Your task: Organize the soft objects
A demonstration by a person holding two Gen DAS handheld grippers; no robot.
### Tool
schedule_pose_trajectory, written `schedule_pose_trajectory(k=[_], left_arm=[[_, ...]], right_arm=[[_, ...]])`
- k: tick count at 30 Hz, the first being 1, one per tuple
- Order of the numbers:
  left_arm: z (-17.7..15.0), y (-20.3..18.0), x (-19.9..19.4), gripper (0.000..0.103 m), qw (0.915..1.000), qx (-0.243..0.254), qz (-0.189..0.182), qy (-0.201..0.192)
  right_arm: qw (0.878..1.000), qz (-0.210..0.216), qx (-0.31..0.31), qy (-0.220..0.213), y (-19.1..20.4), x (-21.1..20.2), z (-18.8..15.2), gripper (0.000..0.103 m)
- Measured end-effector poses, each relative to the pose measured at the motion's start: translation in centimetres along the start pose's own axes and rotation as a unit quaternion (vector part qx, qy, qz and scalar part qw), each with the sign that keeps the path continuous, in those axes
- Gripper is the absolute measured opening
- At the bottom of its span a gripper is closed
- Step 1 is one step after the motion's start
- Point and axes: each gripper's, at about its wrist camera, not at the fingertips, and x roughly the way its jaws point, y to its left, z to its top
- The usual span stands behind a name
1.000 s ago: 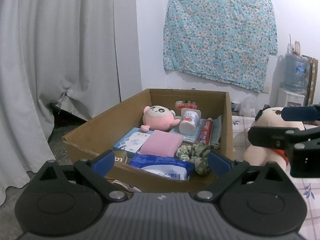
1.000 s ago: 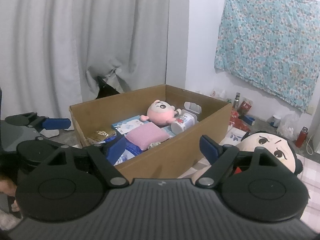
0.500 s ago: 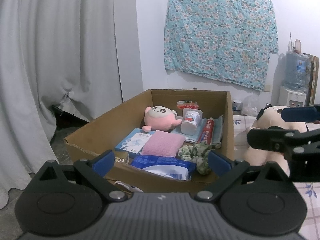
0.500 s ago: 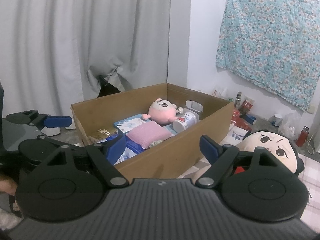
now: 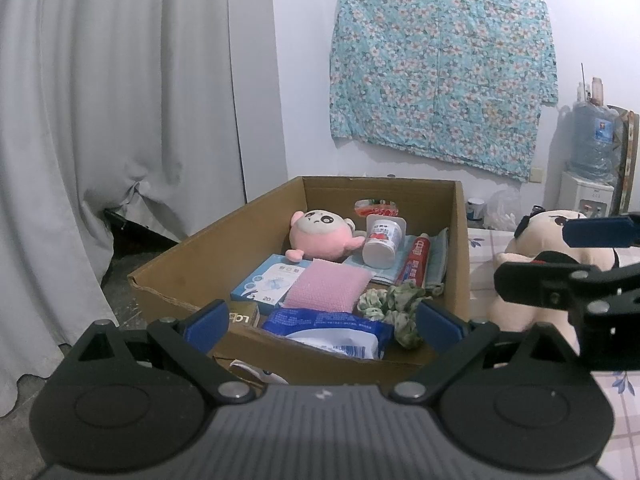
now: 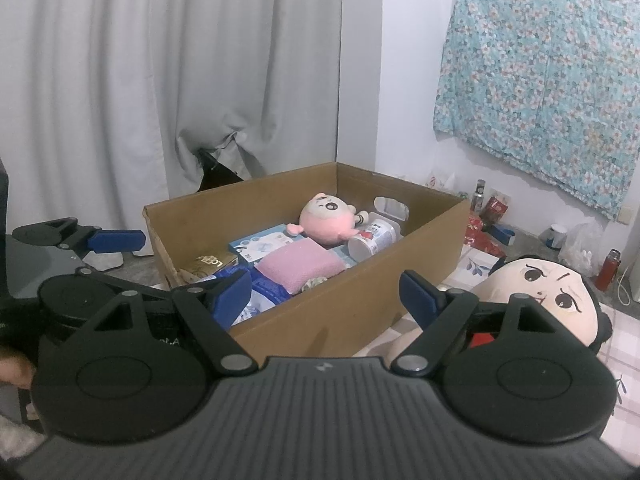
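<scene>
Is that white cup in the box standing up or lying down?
Lying down. The white cup rests on its side in the cardboard box, its base facing the camera, beside the pink plush.

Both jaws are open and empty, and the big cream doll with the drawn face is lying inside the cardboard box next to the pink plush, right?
Not quite. The cream doll lies outside the cardboard box, on the checked cloth beside its right wall, as the right wrist view shows. The pink plush is inside, and both jaws are open and empty.
</scene>
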Motion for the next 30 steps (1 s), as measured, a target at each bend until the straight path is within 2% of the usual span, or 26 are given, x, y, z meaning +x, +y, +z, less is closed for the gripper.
schedule_pose_trajectory(k=[30], left_arm=[[0.01,-0.52,0.25,0.103,0.9998,0.020,-0.003,0.005]], right_arm=[[1.000,-0.004,0.005,0.004,-0.40,0.25,-0.02,0.084]])
